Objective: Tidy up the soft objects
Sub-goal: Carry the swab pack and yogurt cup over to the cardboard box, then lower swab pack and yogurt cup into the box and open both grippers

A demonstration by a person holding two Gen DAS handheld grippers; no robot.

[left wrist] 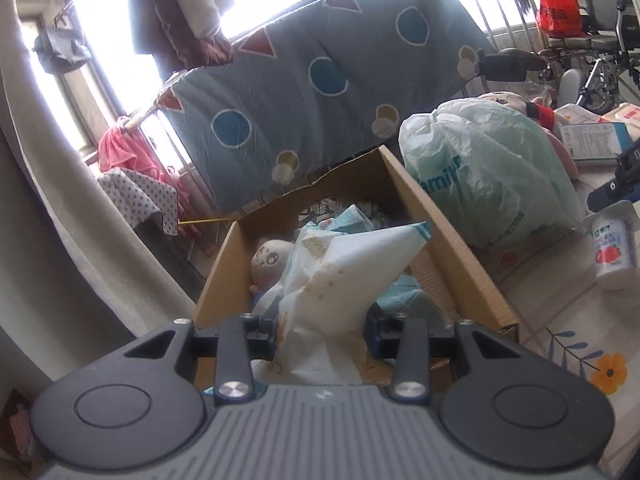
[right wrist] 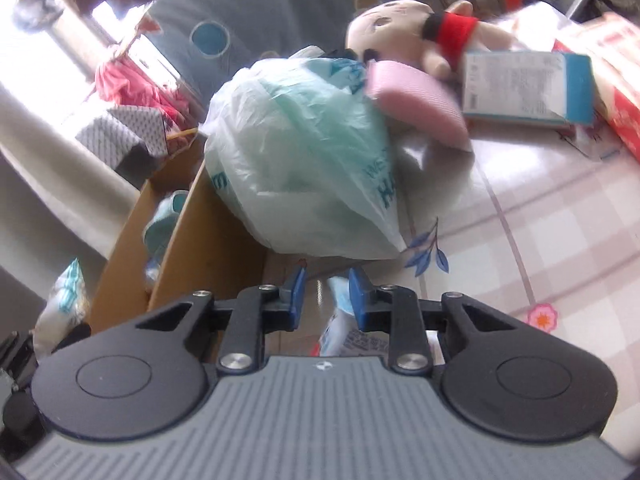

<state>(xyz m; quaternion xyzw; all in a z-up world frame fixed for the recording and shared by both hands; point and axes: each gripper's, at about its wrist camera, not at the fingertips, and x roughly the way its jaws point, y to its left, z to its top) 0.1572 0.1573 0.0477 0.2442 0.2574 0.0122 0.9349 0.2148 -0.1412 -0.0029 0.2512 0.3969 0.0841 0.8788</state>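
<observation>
Left tongs on white packet, doll half-hidden.

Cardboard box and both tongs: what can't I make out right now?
- Cardboard box floor, left wrist view: covered by the white packet that the left tongs grip.
- Right tongs, right wrist view: whether the pads touch the small packet below; blurred.
- Green plastic bag contents: film too cloudy.
</observation>
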